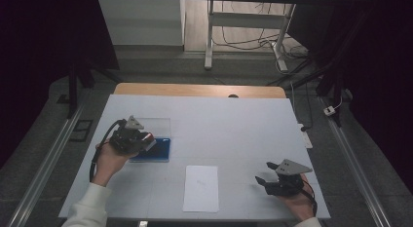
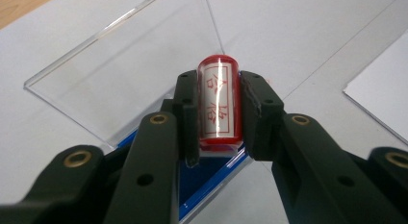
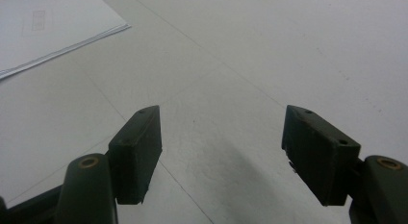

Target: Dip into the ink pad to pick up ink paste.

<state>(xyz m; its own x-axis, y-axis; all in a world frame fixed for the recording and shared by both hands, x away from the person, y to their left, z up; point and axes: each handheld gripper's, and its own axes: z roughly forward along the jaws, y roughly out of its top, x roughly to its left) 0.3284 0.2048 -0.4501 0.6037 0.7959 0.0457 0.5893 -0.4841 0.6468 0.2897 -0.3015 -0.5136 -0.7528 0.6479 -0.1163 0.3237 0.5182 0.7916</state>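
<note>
While the white table (image 1: pixel 234 124) is taking up most of the high view, a white paper sheet (image 1: pixel 201 188) is lying near its front edge, between the two hands. Left of it, a blue stamp case (image 1: pixel 158 150) is sitting with its clear lid (image 2: pixel 120 75) swung open and lying flat. Just above the case, the left gripper (image 2: pixel 219 106) is pinching a red cylindrical stamp (image 2: pixel 219 101), pads pressing both sides. At front right, the right gripper (image 3: pixel 221 142) is hovering, jaws spread wide, nothing between them.
</note>
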